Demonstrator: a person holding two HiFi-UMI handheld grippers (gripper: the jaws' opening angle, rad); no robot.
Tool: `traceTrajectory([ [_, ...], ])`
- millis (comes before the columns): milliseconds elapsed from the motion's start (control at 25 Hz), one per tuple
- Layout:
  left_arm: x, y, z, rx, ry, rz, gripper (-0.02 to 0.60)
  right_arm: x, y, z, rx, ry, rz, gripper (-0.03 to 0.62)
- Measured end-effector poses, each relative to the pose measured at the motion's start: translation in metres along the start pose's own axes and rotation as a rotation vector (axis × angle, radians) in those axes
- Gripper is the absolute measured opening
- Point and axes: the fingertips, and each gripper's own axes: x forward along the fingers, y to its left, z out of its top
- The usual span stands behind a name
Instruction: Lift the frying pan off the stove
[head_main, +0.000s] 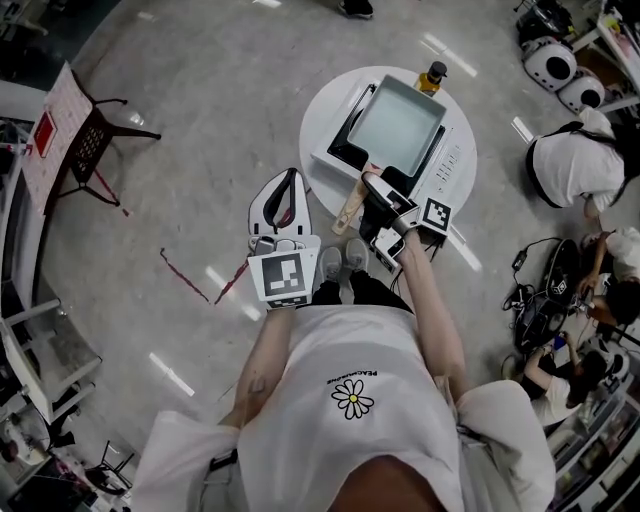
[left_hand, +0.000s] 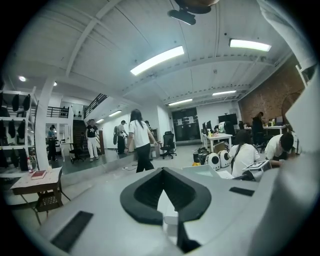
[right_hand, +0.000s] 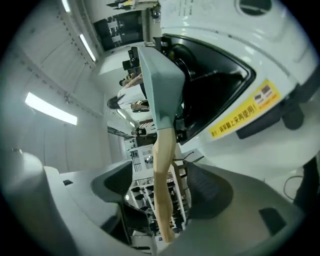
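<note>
- Frying pan (head_main: 397, 122) — square, grey. Sits flat on the induction stove (head_main: 338, 143) atop the round white table (head_main: 318, 105), with the wooden handle (head_main: 349, 210) pointing toward the wearer and reaching about to the table's near edge.
- Right gripper (right_hand: 162, 192): jaws apart, one on either side of the handle. Shows a gap at each pad, so not yet clamped.
- Left gripper (left_hand: 162, 172): jaws together on nothing. Hangs over the floor, left of the table.
- Risk: droop or twist of the pan in the jaws on lifting, from a grip so far out on a long handle. Also a skid across the stove glass toward the bottle (head_main: 432, 77) at the far rim, from an off-centre closure.
- Head view only: the pan's full outline, the bottle, and the left gripper's separation from the table.
- Right gripper view only: pad-to-handle clearance and the yellow warning label (right_hand: 245, 114) on the stove.
</note>
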Motion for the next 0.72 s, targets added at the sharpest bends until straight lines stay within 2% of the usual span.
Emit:
traceTrajectory([
  [120,0.001,0.000,-0.003,0.003,0.010,0.000,-0.002,0.006,-0.001,-0.005,0.050,0.040,0.042,0.339],
  [280,0.004,-0.001,-0.007,0.003,0.021,-0.001,0.000,0.011,-0.004,-0.007,0.078,0.061,0.047,0.246],
  [560,0.004,-0.001,-0.011,-0.001,0.033,0.005,0.000,0.016,-0.004,-0.010,0.110,0.083,0.041,0.168],
  [720,0.002,-0.001,-0.013,-0.007,0.038,0.009,0.000,0.018,-0.003,-0.011,0.131,0.091,0.053,0.152],
])
